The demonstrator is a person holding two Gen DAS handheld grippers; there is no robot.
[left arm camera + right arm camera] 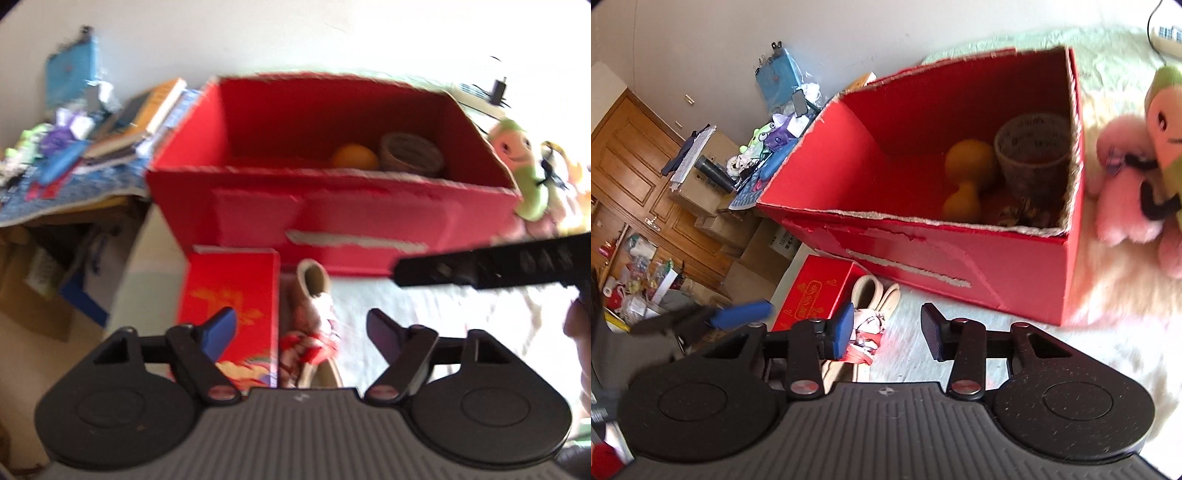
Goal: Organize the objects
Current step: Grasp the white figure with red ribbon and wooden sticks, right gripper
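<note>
blurred: books [147, 118] | box wall hides gourd [964, 177] base | plush toy [1145, 177] cut off

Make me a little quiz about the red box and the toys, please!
1. True or false: the big red box already has things inside.
2. What lies just left of the little shoe: A) a flat red box, B) a plush toy, C) a cup?
3. What colour is the gourd beside the cup in the box?

Key: 1 true. 2 A, the flat red box. 3 Orange-yellow.
</note>
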